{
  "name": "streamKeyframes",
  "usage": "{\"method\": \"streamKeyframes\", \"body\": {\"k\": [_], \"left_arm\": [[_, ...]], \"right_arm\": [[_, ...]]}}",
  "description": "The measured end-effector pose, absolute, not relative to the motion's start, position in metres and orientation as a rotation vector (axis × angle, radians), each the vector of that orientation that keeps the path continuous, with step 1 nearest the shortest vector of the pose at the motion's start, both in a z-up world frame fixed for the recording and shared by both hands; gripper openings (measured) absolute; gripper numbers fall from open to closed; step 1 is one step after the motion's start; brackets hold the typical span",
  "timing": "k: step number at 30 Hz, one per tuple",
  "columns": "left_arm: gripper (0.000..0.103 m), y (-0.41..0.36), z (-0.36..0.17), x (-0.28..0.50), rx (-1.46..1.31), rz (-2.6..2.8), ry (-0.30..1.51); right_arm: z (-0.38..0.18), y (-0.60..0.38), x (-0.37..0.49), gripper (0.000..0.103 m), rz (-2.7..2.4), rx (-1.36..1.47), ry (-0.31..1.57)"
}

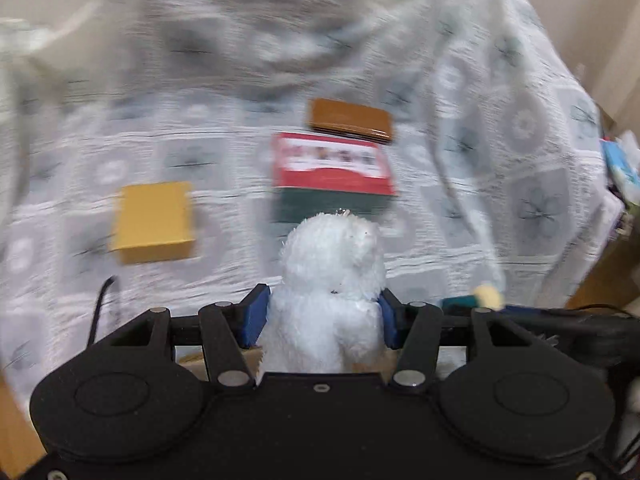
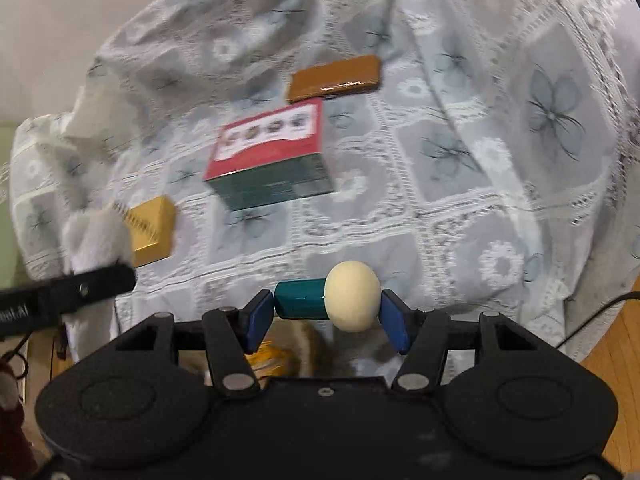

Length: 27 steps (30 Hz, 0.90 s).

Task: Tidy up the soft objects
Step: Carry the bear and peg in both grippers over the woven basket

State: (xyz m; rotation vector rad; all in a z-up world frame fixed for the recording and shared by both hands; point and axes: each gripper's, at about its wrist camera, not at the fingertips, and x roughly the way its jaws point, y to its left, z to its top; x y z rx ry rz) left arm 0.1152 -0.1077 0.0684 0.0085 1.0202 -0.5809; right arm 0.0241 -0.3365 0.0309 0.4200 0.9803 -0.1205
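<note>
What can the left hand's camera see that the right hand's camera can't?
Only the left wrist view shows the fluffy white plush toy squeezed between the left gripper pads. Only the right wrist view shows clearly the teal-and-cream mushroom-shaped soft toy clamped in the right gripper. Both show the yellow box, the red-and-green box, the flat brown box and the flowery grey-white cloth.

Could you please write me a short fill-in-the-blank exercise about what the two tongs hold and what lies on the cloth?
1. The left tongs are shut on a fluffy ____ plush toy.
2. The right tongs grip a teal piece with a ____ ball at its end.
3. On the patterned cloth, the red-topped box lies between the yellow box and the flat ____ box.

Missing words: white; cream; brown
</note>
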Motion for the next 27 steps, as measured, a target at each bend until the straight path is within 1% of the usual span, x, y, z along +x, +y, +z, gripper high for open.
{"method": "streamKeyframes", "body": {"k": [9, 16, 20, 27], "left_arm": [[0.053, -0.008, 0.088, 0.093, -0.072, -0.297, 0.947], [0.053, 0.043, 0.095, 0.083, -0.028, -0.057, 0.905], [0.053, 0.046, 0.086, 0.085, -0.035, -0.019, 0.927], [0.053, 0.002, 0.046, 0.082, -0.028, -0.199, 1.081]], "right_arm": [[0.044, -0.293, 0.024, 0.058, 0.003, 0.381, 0.982], [0.038, -0.273, 0.027, 0.058, 0.060, 0.368, 1.012], [0.030, -0.267, 0.027, 0.058, 0.074, 0.365, 1.050], [0.019, -0.267, 0.027, 0.058, 0.054, 0.357, 1.083]]}}
